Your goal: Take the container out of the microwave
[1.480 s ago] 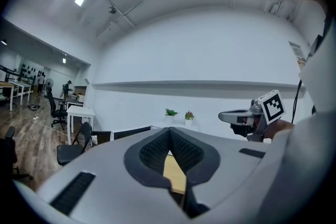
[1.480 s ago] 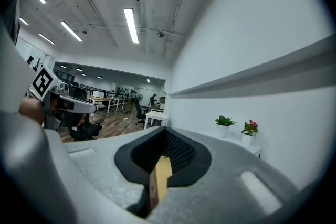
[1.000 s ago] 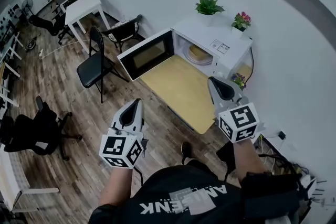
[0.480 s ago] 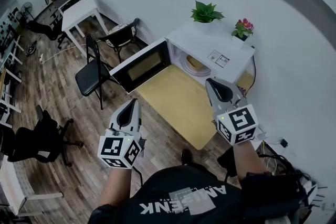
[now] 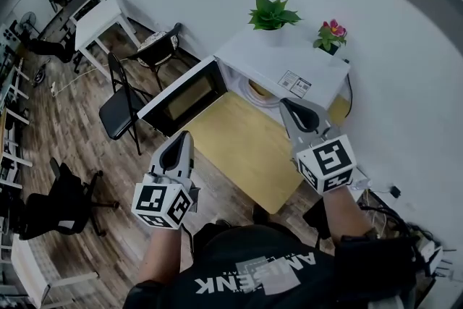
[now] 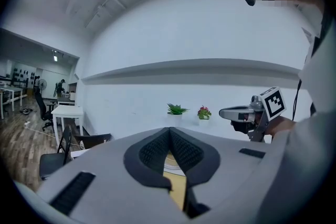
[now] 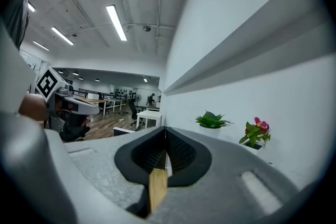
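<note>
Wondering why both grippers just sit out front here? The left gripper [image 5: 182, 137] and right gripper [image 5: 288, 105] each have their jaws pressed together, nothing in them.

Reply: My guess is they're on approach. The microwave [image 5: 304, 58] has its door [image 5: 181, 94] swung wide to the left, so the way in is clear. The container [image 5: 255, 89], a yellowish dish as far as I can tell, is inside the cavity, well apart from both grippers. The jaws would have to open before any grab.

OP: Makes sense. The right one points nearer the opening, so I'd bet that's the grabbing side. The wooden counter [image 5: 246, 148] in front looks like the obvious landing spot.

Reply: Yep. The green plant [image 5: 270, 12] and the pink flowering plant [image 5: 330, 32] sit on top, out of the path.

OP: Any readable writing?

Reply: Not really. There's a white label [image 5: 293, 83] on the microwave's top, too small to read. The shirt print is upside down and I can't make it out for sure. The cubes only carry black square markers.
</note>
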Demonstrator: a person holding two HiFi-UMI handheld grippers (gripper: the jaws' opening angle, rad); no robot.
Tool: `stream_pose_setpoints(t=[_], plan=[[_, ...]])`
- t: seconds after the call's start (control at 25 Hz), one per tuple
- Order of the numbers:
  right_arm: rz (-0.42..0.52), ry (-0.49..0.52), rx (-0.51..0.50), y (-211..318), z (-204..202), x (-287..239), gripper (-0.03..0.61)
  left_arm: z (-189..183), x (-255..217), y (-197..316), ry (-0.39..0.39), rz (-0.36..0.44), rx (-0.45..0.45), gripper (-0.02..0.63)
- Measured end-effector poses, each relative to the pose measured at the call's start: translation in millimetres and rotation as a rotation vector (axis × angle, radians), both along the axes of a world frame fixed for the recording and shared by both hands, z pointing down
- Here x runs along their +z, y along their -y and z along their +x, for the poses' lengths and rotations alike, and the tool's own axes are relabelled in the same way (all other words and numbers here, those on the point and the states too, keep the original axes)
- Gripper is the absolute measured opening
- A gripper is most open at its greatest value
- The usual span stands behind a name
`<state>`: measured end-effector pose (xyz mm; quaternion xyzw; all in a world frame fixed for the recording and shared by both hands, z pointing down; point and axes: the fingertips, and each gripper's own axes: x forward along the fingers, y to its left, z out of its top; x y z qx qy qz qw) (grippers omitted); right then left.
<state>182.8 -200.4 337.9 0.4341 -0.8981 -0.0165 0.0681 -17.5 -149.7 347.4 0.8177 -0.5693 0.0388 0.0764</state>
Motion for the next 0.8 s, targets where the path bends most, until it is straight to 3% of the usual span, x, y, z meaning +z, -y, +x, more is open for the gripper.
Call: stream_pose_setpoints(t=[0.32, 0.8], plan=[[0.016, -0.031, 0.074, 22.9, -8.1, -6.9, 0.008, -13.1, -1.8, 36.2, -0.004, 0.023, 0.061, 0.002], [-0.005, -0.076, 0.23, 58.1, -53.5, -6.7, 0.023, -79.7, -6.6, 85.8, -0.023, 0.041, 0.174, 0.003]])
